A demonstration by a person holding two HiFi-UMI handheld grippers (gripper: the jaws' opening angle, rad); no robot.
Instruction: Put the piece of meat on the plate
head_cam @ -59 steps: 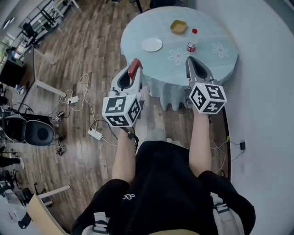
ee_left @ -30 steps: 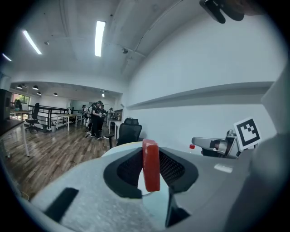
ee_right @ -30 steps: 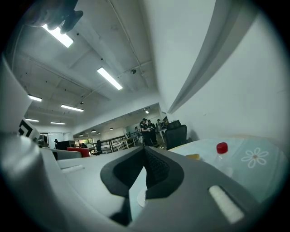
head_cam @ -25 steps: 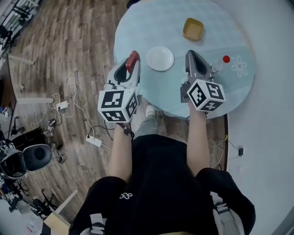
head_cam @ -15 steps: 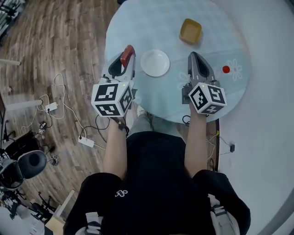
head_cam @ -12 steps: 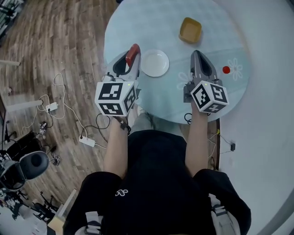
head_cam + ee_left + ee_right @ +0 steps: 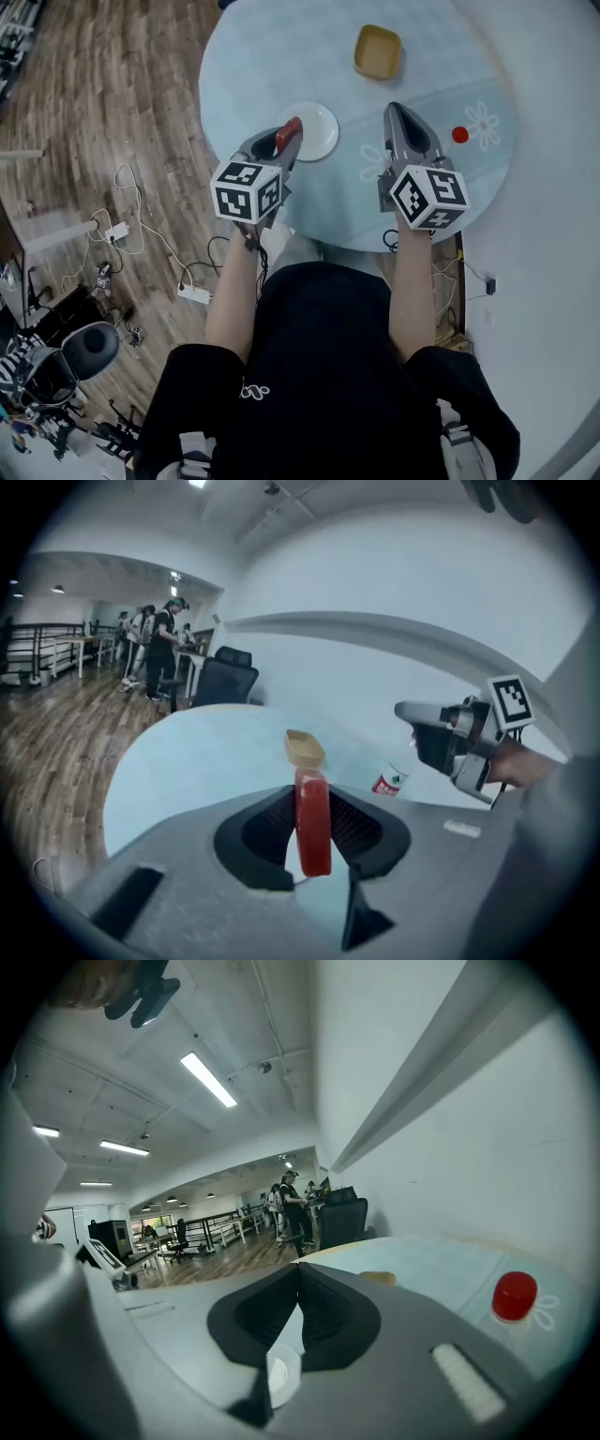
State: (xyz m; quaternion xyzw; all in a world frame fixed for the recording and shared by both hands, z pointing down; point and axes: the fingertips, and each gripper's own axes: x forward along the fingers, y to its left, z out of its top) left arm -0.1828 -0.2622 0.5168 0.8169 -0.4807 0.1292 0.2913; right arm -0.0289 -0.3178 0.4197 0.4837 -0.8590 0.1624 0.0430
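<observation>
A flat red piece of meat (image 7: 289,134) stands on edge between the jaws of my left gripper (image 7: 284,146), which is shut on it. In the head view the meat overlaps the left rim of the white plate (image 7: 314,129) on the round pale-blue table (image 7: 281,56). The left gripper view shows the meat (image 7: 313,822) clamped upright in the left gripper (image 7: 312,808), with its top sticking out past the jaws. My right gripper (image 7: 397,114) hovers over the table right of the plate, jaws shut and empty, as in its own view (image 7: 300,1274).
A yellow square bowl (image 7: 377,52) sits at the table's far side, also in view as the bowl (image 7: 305,749). A red-capped bottle (image 7: 459,135) stands right of my right gripper, its cap (image 7: 514,1296) close by. Wooden floor with cables lies left of the table.
My left gripper has dropped and moved right with the meat, from beside the plate to over its left rim. The right gripper shifted slightly and stays shut.
</observation>
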